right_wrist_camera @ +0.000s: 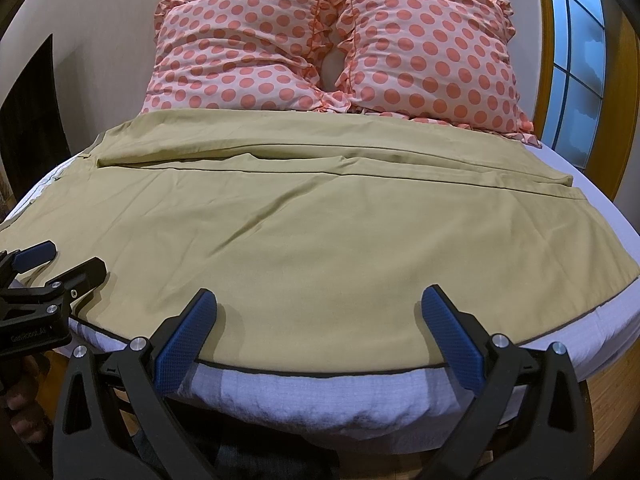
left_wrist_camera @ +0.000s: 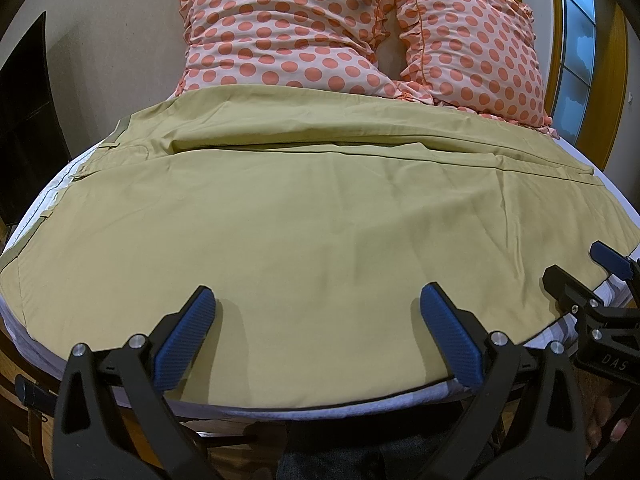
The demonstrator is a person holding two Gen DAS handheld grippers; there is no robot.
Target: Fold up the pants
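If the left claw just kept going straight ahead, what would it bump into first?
Most likely the khaki pants spread on the bed: the open left gripper hovers low over their near edge. The polka-dot pillows lie farther on; depth is hard to judge.

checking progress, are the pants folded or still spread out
Spread out: the pants lie flat across the bed, both legs side by side, no fold.

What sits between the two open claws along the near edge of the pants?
Only bare khaki pants; nothing lies between left claw and right claw, per the right wrist view.
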